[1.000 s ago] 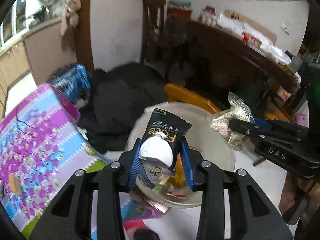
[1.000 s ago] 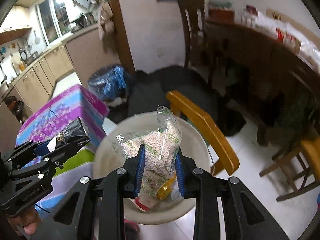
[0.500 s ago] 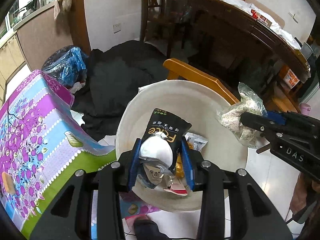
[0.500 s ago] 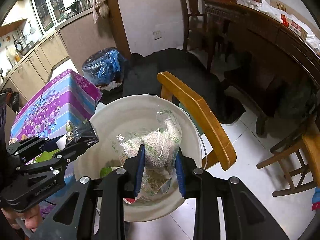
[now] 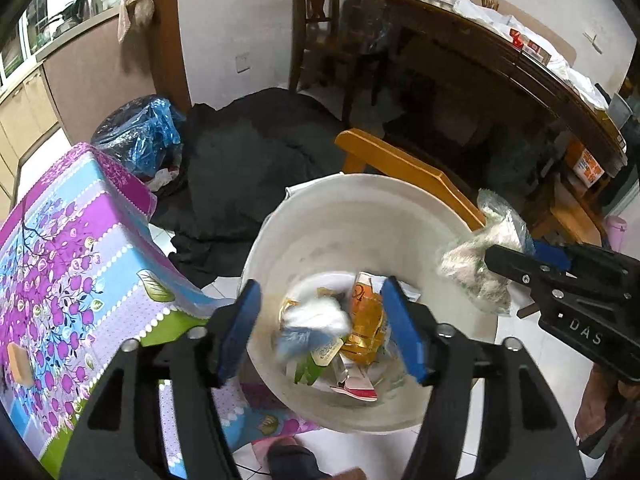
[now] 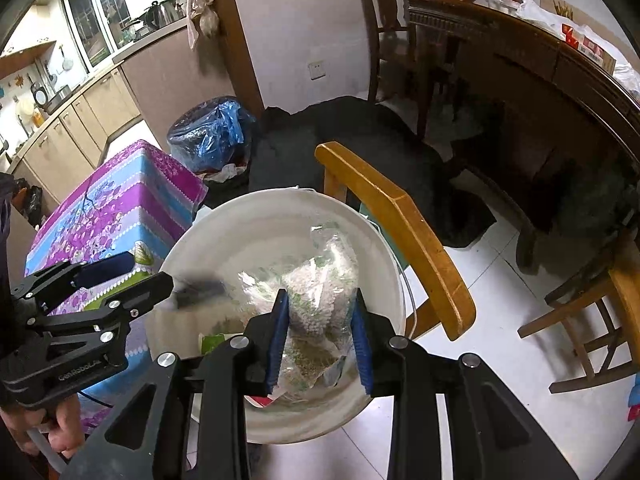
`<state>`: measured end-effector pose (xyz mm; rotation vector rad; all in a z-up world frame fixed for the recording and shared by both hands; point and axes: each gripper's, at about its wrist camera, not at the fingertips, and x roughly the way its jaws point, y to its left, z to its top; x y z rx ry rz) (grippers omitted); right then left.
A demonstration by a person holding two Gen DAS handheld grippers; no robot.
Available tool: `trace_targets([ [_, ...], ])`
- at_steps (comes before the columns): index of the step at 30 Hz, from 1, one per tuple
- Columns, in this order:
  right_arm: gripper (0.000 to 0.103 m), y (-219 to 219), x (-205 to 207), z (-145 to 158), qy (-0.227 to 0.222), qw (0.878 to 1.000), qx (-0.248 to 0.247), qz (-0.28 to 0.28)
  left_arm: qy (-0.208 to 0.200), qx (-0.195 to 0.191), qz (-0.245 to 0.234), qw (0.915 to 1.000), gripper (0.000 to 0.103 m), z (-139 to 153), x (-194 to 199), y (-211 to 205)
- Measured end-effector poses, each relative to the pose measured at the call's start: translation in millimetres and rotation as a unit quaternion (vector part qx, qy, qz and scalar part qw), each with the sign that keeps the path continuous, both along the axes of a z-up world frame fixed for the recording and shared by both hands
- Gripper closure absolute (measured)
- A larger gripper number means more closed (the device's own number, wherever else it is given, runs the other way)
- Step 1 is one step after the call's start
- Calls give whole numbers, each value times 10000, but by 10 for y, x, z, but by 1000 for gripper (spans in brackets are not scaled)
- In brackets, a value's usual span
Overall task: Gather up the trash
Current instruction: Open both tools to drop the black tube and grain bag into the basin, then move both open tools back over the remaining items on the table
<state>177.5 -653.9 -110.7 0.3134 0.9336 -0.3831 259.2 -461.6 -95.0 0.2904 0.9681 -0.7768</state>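
Note:
My left gripper hangs over the white bucket, its jaws opening. The black snack packet and white wad have left its blue pads and fall, blurred, onto wrappers in the bucket's bottom. From the right wrist the left gripper stands at the bucket's left rim, a dark blur of the falling packet beside it. My right gripper is shut on a clear bag of pale grains over the bucket. In the left wrist view the bag juts from the right gripper.
A yellow wooden chair back stands against the bucket's far right side. A table with a purple floral cloth is at the left. A blue rubbish bag and black cloth lie on the floor behind. A dark sideboard runs along the right.
The left gripper's jaws have spread and the black packet with the white wad has dropped out into the bucket. The right gripper still holds the grain bag in the same place.

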Motion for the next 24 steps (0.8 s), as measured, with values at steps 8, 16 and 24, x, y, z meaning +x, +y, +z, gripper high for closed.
trace_targets([
  [8,71,4,-56,92,-159,9999,-17,-49,-62,-27,59,10000,40,42,9,35],
  [16,71,54,-109,121,-224,9997,-34,-33,-148,-14,1,9999,40,50,-56,48],
  [24,59,231,-286,327,-571,9982,-207,16,-291,-50,0,9996,40,118,-130,185],
])
